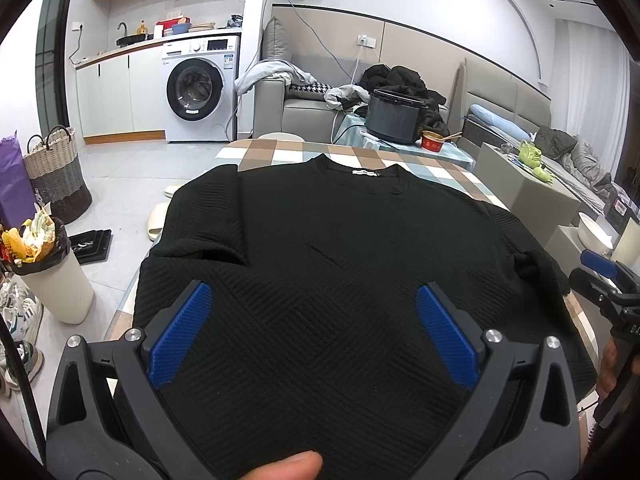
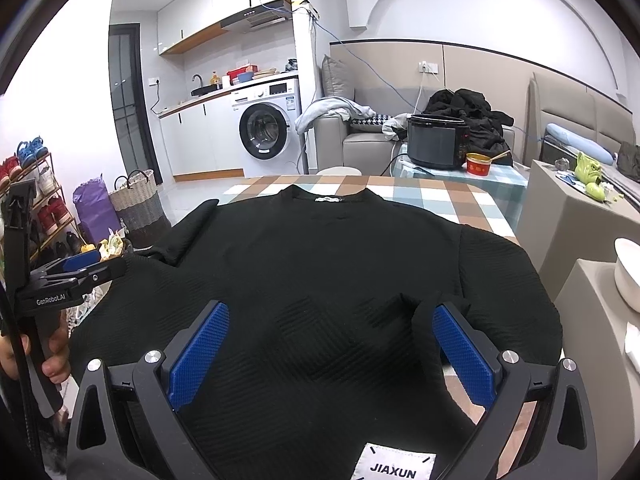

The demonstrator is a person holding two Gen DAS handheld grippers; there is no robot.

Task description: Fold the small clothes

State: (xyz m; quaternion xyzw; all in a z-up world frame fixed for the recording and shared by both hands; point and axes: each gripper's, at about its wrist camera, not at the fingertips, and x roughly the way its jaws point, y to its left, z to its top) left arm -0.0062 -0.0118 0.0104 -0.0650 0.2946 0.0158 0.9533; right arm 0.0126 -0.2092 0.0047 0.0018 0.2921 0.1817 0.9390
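A black ribbed short-sleeve top [image 1: 328, 248] lies spread flat on the checkered table [image 1: 280, 150], collar at the far end with a small white neck label. It also shows in the right wrist view [image 2: 320, 264], with a white JIAXUN patch [image 2: 394, 462] at its near hem. My left gripper [image 1: 314, 300] is open and empty, hovering over the lower body of the top. My right gripper [image 2: 332, 320] is open and empty over the lower right part. Each gripper appears at the edge of the other's view, the right one [image 1: 600, 276] and the left one [image 2: 80, 270].
A dark cooker pot [image 1: 394, 116] and a red bowl [image 1: 434, 142] stand beyond the table's far end. A bin full of rubbish [image 1: 52, 276], a woven basket [image 1: 56, 176] and slippers [image 1: 156, 220] are on the floor at left. Grey cabinets [image 2: 576, 216] with a white bowl [image 2: 628, 272] stand at right.
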